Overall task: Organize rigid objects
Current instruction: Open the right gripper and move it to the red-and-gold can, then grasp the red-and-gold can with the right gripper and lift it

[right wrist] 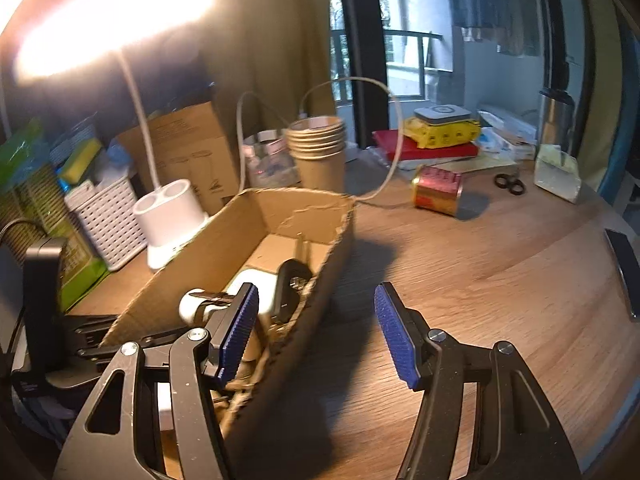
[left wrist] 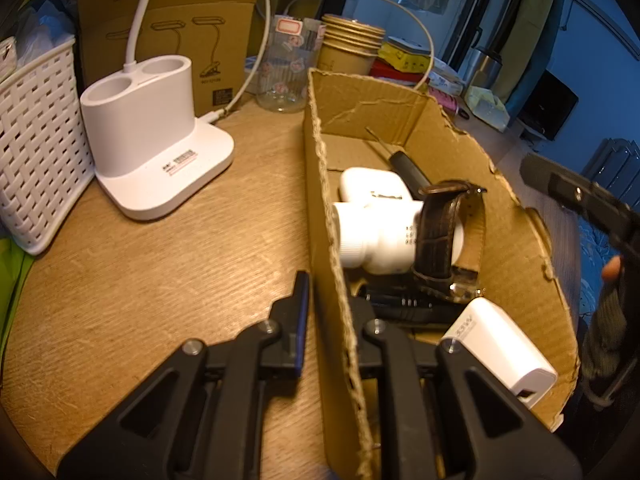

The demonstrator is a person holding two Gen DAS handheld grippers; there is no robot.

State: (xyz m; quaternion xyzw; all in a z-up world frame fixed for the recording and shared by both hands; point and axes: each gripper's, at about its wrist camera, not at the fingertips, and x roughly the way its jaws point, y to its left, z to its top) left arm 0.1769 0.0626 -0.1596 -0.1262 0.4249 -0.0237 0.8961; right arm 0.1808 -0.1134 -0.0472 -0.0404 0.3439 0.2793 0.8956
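Note:
A torn cardboard box lies open on the wooden table. Inside are a white bottle, a watch with a dark leather strap, a white charger, a white case and a black pen-like tool. My left gripper is shut on the box's near side wall, one finger outside and one inside. My right gripper stands open with nothing between its blue pads, just right of the box above bare table. Its black body shows at the right edge of the left wrist view.
A white lamp base and white woven basket stand left of the box. Behind it are stacked paper cups, a glass jar and a cable. A pink can, black rings, books and a phone lie to the right.

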